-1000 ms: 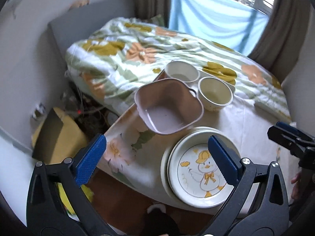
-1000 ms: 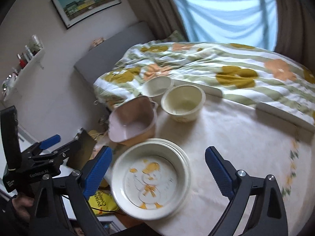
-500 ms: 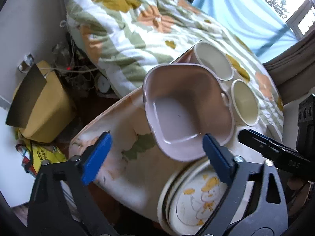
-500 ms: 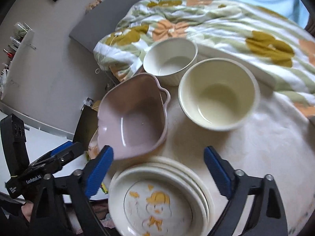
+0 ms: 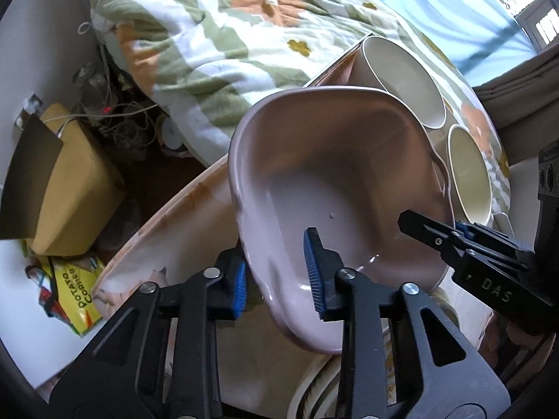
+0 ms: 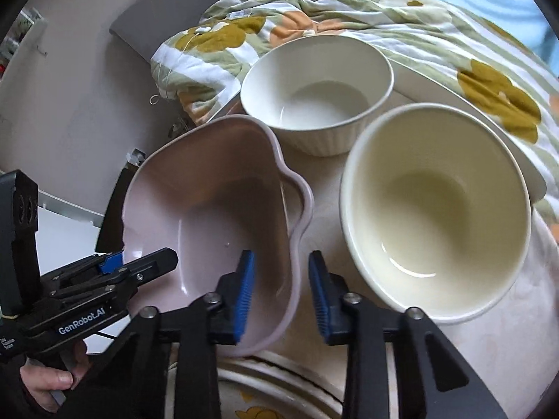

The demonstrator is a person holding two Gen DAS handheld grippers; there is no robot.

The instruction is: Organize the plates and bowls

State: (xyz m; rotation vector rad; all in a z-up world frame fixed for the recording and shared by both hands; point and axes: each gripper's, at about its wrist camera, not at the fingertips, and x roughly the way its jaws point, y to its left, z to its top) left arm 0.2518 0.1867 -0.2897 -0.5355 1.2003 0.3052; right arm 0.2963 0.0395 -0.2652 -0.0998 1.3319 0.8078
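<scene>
A pink bowl (image 5: pixel 332 174) (image 6: pixel 209 209) with a wavy handle stands on the round table (image 6: pixel 489 366), its near edge over a stack of duck plates (image 6: pixel 265 405) (image 5: pixel 314 394). My left gripper (image 5: pixel 276 276) is closing on the bowl's left wall, one pad outside and one inside. My right gripper (image 6: pixel 279 293) is closing on the handle-side rim, which sits between its blue pads. Each gripper shows in the other's view: the left gripper (image 6: pixel 146 262) and the right gripper (image 5: pixel 429 230). Behind stand a white ribbed bowl (image 6: pixel 314 80) and a cream bowl (image 6: pixel 433 209).
A flowered quilt (image 5: pixel 227 35) on a bed lies just past the table. Below the table's left edge are a yellow box (image 5: pixel 70 188), a snack bag (image 5: pixel 77 296) and tangled cables (image 5: pixel 115 118). A person's hand (image 6: pixel 49 380) holds the left gripper.
Both grippers came down and forward to the pink bowl. Their jaws went from wide open to nearly closed over opposite sides of its rim.
</scene>
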